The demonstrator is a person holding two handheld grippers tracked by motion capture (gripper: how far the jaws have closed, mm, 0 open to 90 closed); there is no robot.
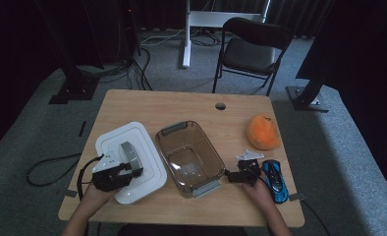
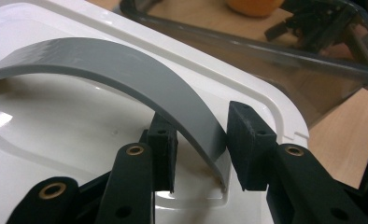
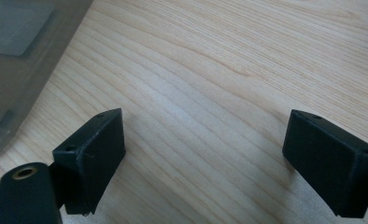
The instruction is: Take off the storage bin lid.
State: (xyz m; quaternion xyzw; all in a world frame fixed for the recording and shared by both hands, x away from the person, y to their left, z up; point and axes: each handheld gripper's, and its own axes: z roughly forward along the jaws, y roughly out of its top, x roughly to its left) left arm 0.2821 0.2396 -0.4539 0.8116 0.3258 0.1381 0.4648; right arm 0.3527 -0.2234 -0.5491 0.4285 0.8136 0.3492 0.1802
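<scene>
Left gripper [image 2: 198, 154]: we have the jaws either side of the grey handle [image 2: 126, 74] on the white lid [image 2: 56, 135], clamped on it; both pads look to be touching the strap near its near end. The handle arches up off the lid. The lid lies flat near the tabletop's left edge, toward the near-left corner, and in the high view the left gripper [image 1: 125, 169] sits over the lid's near half.

Right gripper [image 3: 203, 158]: jaws spread wide, nothing between them, bare wood below. In the high view the right gripper [image 1: 240, 174] rests low near the tabletop's near edge, right of centre, just beside the box.

The clear brown box [image 1: 189, 157] stands open in the middle of the tabletop [image 1: 147, 105], touching or just beside the lid's right rim; we can't tell which. Grey latches at its far and near ends.

A blue toy car [image 1: 275, 179] lies just right of the right gripper, toward the near-right corner. An orange fruit [image 1: 262, 132] sits near the right edge, farther back.
</scene>
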